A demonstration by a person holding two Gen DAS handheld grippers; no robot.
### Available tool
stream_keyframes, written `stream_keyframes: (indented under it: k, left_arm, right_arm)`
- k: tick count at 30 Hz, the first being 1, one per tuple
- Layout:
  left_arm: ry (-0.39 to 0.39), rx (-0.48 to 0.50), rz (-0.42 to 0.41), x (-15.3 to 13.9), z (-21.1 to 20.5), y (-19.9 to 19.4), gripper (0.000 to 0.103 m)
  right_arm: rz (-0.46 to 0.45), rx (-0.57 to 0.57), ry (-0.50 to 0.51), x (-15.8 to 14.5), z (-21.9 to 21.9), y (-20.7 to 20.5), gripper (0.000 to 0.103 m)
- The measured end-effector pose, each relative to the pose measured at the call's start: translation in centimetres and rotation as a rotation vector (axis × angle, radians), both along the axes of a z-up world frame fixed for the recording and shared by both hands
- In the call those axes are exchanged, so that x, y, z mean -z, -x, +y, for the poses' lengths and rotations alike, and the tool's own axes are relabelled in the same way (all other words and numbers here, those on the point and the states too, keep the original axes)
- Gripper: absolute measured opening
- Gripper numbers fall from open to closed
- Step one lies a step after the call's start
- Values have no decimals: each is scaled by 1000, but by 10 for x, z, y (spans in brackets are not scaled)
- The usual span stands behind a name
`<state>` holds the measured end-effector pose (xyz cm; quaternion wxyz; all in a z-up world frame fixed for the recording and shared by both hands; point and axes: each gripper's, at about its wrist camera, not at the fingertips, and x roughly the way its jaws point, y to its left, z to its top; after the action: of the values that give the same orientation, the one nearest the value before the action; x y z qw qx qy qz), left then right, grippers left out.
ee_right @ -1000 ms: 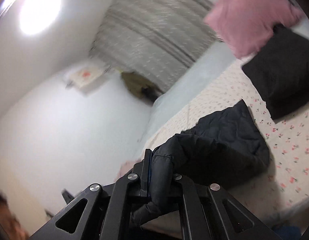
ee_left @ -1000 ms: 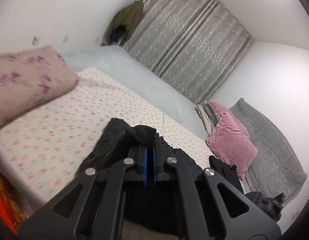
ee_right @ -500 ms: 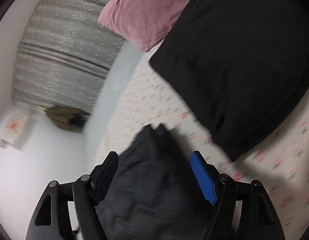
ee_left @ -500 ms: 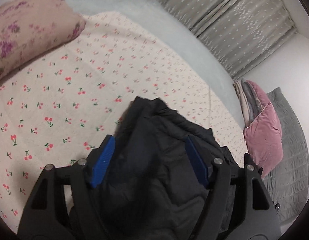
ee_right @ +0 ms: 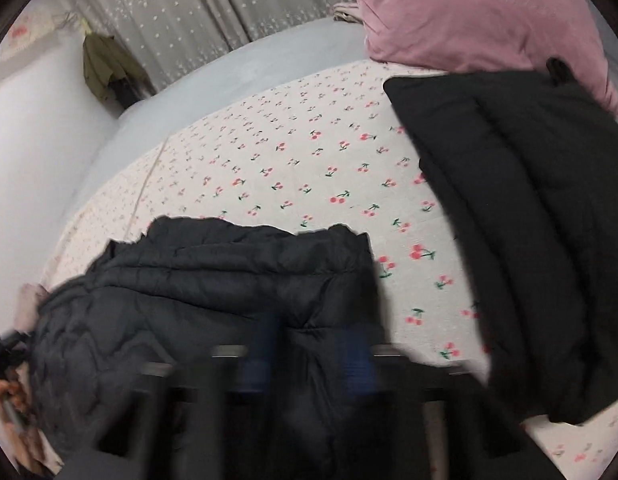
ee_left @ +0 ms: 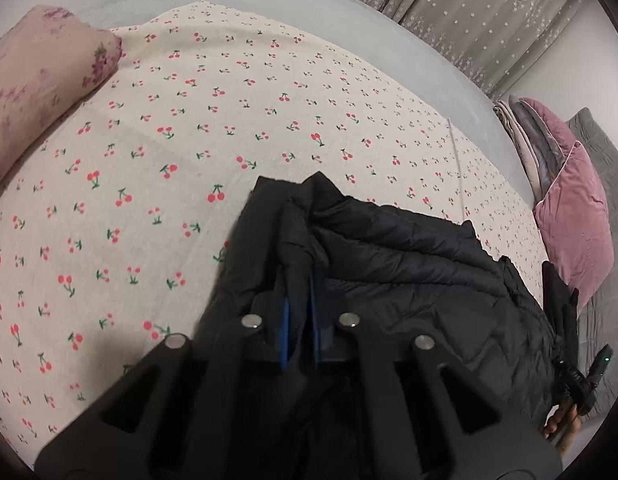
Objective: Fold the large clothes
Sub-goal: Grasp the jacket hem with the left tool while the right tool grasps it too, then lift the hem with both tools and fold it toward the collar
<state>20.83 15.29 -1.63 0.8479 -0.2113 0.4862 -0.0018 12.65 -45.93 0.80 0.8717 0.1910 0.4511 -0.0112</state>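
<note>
Black quilted padding made up the jacket you were folding, its stitched channels running across a slightly shiny, puffy shell. No brand tag, label or readable writing showed anywhere on it, or on anything else in either view. The jacket lay bunched on the cherry-print sheet at the near edge of the bed, spread between your two tools.

Your left gripper had its blue pads pressed together on a raised fold at the jacket's left end, with fabric pinched up between them. Your right gripper was badly blurred; its blue pads appeared on either side of a ridge of the jacket's fabric, and they were closed down on it at the right end.

A second dark padded garment lay flat on the sheet well to the right of the jacket, its far corner touching a pink velvet cushion. A floral pillow sat at the far left of the sheet. Grey star-patterned curtains hung behind the bed, and an olive garment hung beside them on the wall.
</note>
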Motion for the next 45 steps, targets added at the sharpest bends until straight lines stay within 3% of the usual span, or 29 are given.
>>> stream_keyframes:
  k: [6, 9, 12, 16, 20, 24, 26, 28, 29, 30, 33, 36, 40, 42, 45]
  left_arm:
    - [34, -57, -117, -30, 4, -11, 4]
    - [-28, -62, -120, -31, -4, -26, 4]
    - [-100, -58, -82, -11, -13, -42, 4]
    - [-119, -45, -22, 17, -18, -52, 6]
    - [-96, -52, -21, 19, -13, -51, 9]
    - [-35, -63, -10, 19, -4, -48, 19]
    - [-3, -73, -19, 10, 1, -42, 32]
    - [-12, -98, -66, -6, 2, -30, 52]
    - [-32, -107, -94, -15, 0, -25, 55]
    - [-60, -103, -129, -27, -4, -17, 58]
    - [-107, -34, -196, -48, -28, 2, 69]
    - [-176, 80, -207, -50, -71, 19, 74]
    - [-227, 201, -134, -28, -123, 30, 74]
    - [-254, 212, -76, -13, -138, 28, 74]
    - [-363, 199, -34, 3, -152, 21, 77]
  right_arm:
    - [-127, 35, 27, -43, -1, -7, 6]
    - [-157, 59, 63, -59, 4, -20, 5]
    - [-117, 78, 138, -46, 11, -44, 6]
    - [-5, 111, 148, -5, 7, -65, 6]
    - [69, 116, 158, 20, 6, -72, 7]
    - [83, 121, 168, 19, 5, -67, 20]
    - [80, 124, 143, 12, 1, -61, 24]
    - [38, 138, 103, -5, -3, -48, 29]
    - [15, 141, 95, -13, -3, -44, 31]
    - [-20, 140, 89, -24, 0, -36, 38]
    - [-111, 109, 102, -49, 17, -11, 81]
    - [-132, -4, 129, -57, 52, 7, 82]
    - [-65, -113, 118, -42, 94, 9, 82]
    - [13, -119, 157, -23, 109, 1, 82]
    - [74, -119, 214, 1, 120, -9, 83]
